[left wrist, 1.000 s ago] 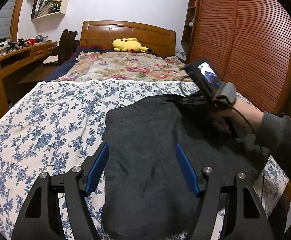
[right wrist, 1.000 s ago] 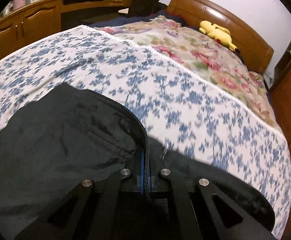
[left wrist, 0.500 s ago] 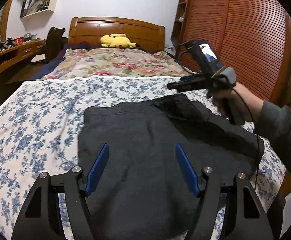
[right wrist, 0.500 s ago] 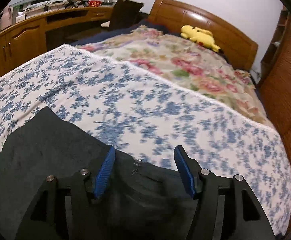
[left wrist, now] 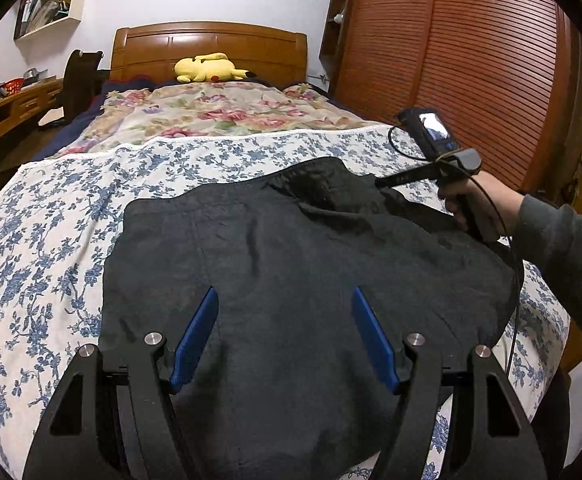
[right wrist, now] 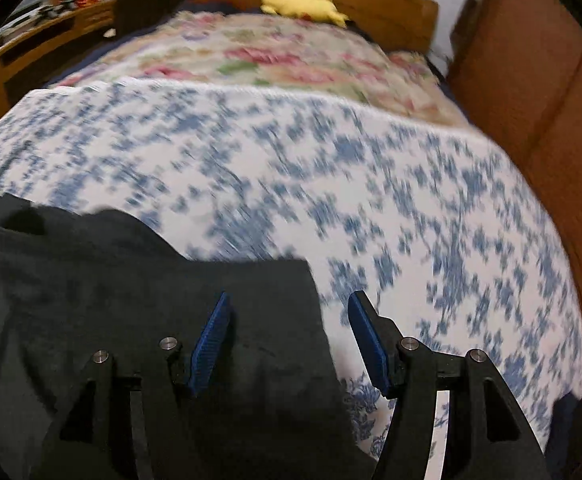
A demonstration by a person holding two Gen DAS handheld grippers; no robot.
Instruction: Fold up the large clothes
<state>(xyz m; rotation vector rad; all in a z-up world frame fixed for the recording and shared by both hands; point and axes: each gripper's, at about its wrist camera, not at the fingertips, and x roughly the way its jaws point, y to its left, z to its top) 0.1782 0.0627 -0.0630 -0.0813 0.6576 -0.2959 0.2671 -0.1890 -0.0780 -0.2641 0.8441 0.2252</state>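
A black garment [left wrist: 291, 260] lies folded and fairly flat on the blue-flowered sheet [left wrist: 51, 240]. My left gripper [left wrist: 283, 291] hovers open over its near part, with nothing between the blue pads. In the left wrist view a hand [left wrist: 475, 208] holds my right gripper [left wrist: 381, 182] above the garment's far right part. In the blurred right wrist view the right gripper [right wrist: 289, 296] stands open above the black garment [right wrist: 131, 280], over its right edge and corner. No cloth is pinched between the blue pads [right wrist: 211, 336].
A pink-flowered quilt [left wrist: 219, 112] covers the far half of the bed, with a yellow plush toy [left wrist: 207, 68] by the wooden headboard [left wrist: 211, 44]. A slatted wardrobe [left wrist: 471, 60] stands on the right. A desk [left wrist: 7, 108] and a chair [left wrist: 81, 80] are on the left.
My right gripper let go of the garment's edge, opened, rose, and swung right to the garment's right corner. The cloth now lies flat. My left gripper shifted slightly and stayed open.
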